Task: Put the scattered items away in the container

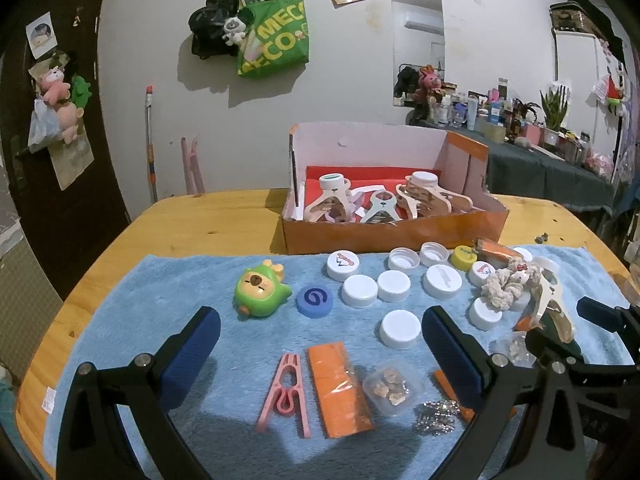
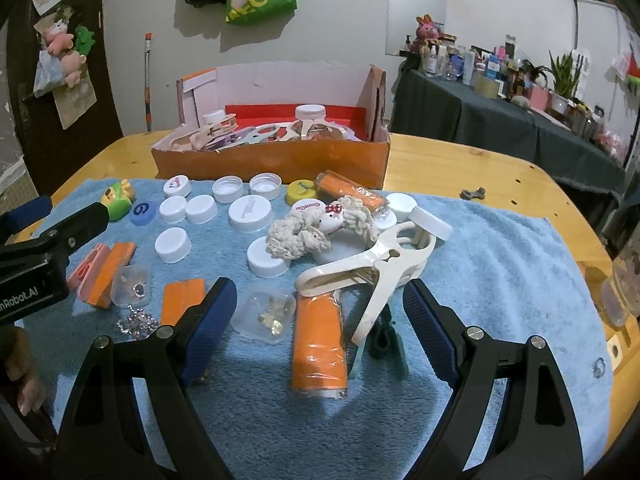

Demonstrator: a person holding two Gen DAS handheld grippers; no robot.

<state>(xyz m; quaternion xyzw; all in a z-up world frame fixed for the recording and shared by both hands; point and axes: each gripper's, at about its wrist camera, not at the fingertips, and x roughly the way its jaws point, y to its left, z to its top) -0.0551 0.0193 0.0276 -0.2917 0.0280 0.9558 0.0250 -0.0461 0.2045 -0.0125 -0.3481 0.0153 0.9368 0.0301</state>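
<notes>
Both my tongs hang wide and empty over the towel [image 1: 132, 320]: left tongs [image 1: 320, 344] above the pink peg [image 1: 285, 394] and an orange pack [image 1: 338, 388], right tongs [image 2: 320, 320] straddling the white clip [image 2: 380, 272], which I judge the likeliest next pick since it lies on top of the heap. The box [image 1: 392, 232] sits open at the towel's far edge on the tabletop [image 1: 208, 220], near enough for short carries, with at least three clips already inside. Still out: roughly a dozen caps, one blue [image 1: 315, 300] and one yellow [image 2: 301, 191], two clear cases, one green toy [image 1: 260, 288], one scrunchie [image 2: 316, 228].
</notes>
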